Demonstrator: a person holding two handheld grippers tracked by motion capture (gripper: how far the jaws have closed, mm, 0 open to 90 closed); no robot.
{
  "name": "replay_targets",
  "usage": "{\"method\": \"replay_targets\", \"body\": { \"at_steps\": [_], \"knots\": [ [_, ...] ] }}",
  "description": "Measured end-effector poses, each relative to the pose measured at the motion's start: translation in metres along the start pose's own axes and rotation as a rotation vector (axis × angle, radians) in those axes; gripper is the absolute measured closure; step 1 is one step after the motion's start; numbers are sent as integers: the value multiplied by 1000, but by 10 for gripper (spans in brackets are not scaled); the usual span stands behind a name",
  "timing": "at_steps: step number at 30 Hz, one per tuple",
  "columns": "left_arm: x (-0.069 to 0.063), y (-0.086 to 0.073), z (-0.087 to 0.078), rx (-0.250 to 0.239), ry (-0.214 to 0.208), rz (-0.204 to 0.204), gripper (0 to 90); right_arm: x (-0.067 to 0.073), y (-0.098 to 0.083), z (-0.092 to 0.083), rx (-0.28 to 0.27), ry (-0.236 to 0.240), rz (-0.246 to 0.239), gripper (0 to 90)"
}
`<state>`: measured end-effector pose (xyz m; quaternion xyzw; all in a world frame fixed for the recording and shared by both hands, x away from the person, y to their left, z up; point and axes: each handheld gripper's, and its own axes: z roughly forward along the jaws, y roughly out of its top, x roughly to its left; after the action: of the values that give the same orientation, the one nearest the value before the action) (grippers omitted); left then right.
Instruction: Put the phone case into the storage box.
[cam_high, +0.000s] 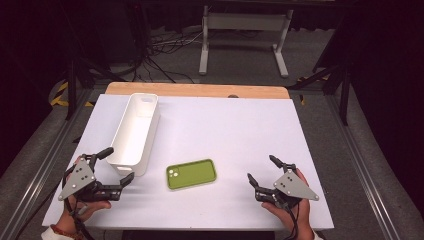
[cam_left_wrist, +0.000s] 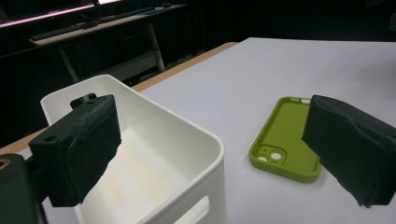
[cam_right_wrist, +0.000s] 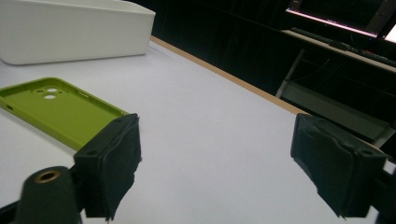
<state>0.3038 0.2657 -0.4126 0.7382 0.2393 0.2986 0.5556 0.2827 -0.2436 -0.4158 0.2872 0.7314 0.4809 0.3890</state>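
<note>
A green phone case (cam_high: 191, 174) lies flat, hollow side up, near the front middle of the white table (cam_high: 225, 130). A long white bin (cam_high: 135, 133) stands to its left, empty. My left gripper (cam_high: 119, 165) is held at the front left, open, its jaws spread beside the bin's near end. In the left gripper view the bin (cam_left_wrist: 154, 154) and the case (cam_left_wrist: 287, 137) lie beyond the open gripper (cam_left_wrist: 219, 154). My right gripper (cam_high: 261, 168) rests at the front right, open and empty, apart from the case (cam_right_wrist: 56, 109) in the right gripper view.
The table's wooden far edge (cam_high: 197, 90) runs behind the white top. A white frame stand (cam_high: 245, 40) and cables lie on the floor beyond. Bare white surface lies between the case and the right gripper.
</note>
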Motion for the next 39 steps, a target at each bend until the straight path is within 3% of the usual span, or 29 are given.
{"method": "replay_targets", "body": {
  "at_steps": [3,11,19,25,28,34,35,39],
  "knots": [
    [0,-1,1,-2,-2,-10,55,2,0,1,16,5,-36,199],
    [-2,-3,-4,-3,6,3,62,3,2,7,22,20,-43,245],
    [-2,-2,-7,-9,14,7,68,5,5,20,58,78,-3,315],
    [-2,-3,-6,-7,5,-5,70,6,17,30,47,139,8,469],
    [-2,-3,-5,-7,7,2,70,7,26,40,53,183,14,634],
    [-2,-3,-6,-7,3,-4,72,11,39,64,93,193,7,838],
    [-2,-3,-7,-2,3,0,74,12,42,75,109,203,-4,900],
    [-2,-3,-6,0,1,-6,74,13,45,92,135,232,-8,900]
  ]
}}
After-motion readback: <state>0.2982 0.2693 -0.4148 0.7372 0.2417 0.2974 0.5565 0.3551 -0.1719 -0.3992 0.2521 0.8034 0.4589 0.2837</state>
